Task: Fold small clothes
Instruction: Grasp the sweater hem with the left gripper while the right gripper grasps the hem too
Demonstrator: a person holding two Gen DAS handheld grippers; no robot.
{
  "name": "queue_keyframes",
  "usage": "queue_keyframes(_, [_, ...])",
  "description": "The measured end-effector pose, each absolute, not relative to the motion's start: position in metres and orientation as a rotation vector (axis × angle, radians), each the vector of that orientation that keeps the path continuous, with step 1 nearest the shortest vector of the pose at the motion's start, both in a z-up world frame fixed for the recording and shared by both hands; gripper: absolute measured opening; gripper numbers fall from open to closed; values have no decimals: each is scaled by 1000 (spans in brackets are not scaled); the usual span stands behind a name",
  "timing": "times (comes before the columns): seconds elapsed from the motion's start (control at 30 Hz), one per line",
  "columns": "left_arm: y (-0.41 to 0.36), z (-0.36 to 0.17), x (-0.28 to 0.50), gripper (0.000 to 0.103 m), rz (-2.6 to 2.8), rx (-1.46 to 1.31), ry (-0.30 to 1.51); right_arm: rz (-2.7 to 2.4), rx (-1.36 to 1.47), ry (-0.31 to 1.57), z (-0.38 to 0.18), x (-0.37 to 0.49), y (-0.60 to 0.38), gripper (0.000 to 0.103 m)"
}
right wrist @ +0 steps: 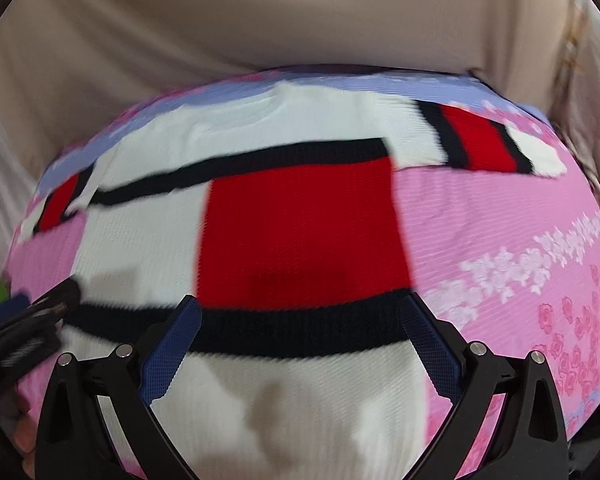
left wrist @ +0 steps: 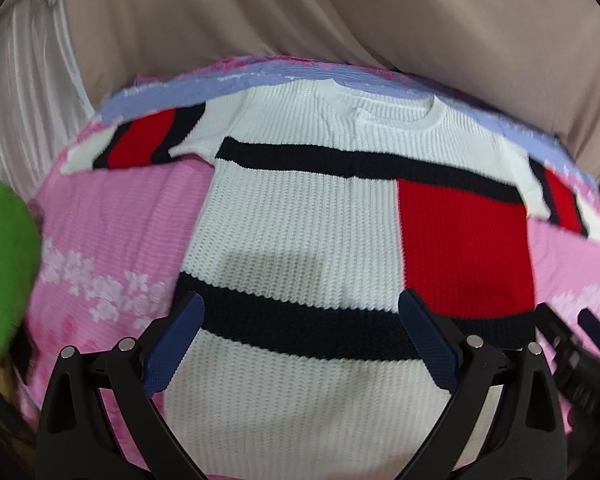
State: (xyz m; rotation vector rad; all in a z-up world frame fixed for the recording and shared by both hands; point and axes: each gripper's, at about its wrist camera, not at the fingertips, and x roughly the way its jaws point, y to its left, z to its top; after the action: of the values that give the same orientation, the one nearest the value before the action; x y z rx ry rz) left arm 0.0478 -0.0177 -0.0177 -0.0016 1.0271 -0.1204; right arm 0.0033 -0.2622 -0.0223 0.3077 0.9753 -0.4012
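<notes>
A small knit sweater, white with navy stripes and a red block, lies flat and spread out on a pink flowered cloth, neck away from me, both short sleeves out to the sides. It also shows in the right wrist view. My left gripper hovers open above the lower left part of the sweater, holding nothing. My right gripper hovers open above the lower navy stripe under the red block, holding nothing. Each gripper shows at the edge of the other's view: the right one, the left one.
The pink cloth has a lilac band at its far edge. Beige fabric rises behind it. A green object sits at the left edge. Pale pleated fabric hangs at the far left.
</notes>
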Motion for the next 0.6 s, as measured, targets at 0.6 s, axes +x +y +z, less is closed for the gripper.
queue_keyframes(0.6, [28, -9, 99, 95, 136, -160, 1017, -884, 959, 778, -101, 3, -718, 69])
